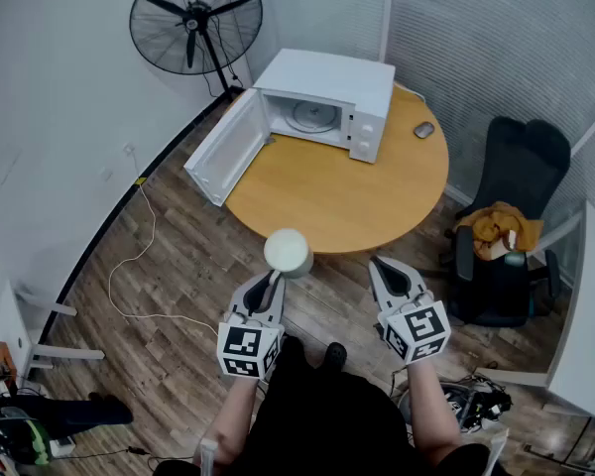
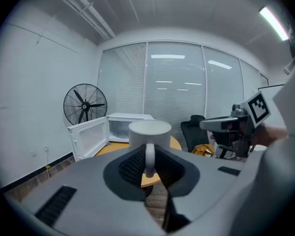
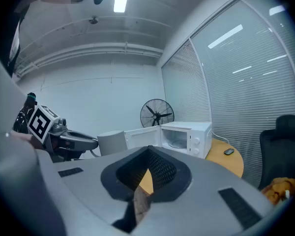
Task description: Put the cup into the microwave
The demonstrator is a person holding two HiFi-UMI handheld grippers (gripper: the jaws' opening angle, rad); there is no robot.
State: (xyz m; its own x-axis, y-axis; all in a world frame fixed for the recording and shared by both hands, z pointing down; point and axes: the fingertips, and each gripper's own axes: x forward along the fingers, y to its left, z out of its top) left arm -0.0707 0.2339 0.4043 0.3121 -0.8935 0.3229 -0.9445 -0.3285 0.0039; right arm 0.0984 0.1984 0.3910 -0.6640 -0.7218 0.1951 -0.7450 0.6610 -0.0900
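A white cup (image 1: 289, 253) is held upright in the air in front of the round wooden table (image 1: 347, 191), near its front edge. My left gripper (image 1: 271, 284) is shut on the cup's handle (image 2: 149, 159); the cup (image 2: 149, 137) fills the middle of the left gripper view. The white microwave (image 1: 325, 103) stands at the far side of the table with its door (image 1: 226, 146) swung wide open to the left and its glass turntable showing. My right gripper (image 1: 390, 275) hovers beside the left one, shut with nothing in it. In the right gripper view, the cup (image 3: 111, 142) shows at left and the microwave (image 3: 184, 136) ahead.
A small dark mouse-like object (image 1: 423, 129) lies on the table right of the microwave. A black standing fan (image 1: 195, 19) is behind the microwave. A black office chair (image 1: 506, 216) with an orange cloth stands at right. A white cable (image 1: 129, 261) runs over the wooden floor at left.
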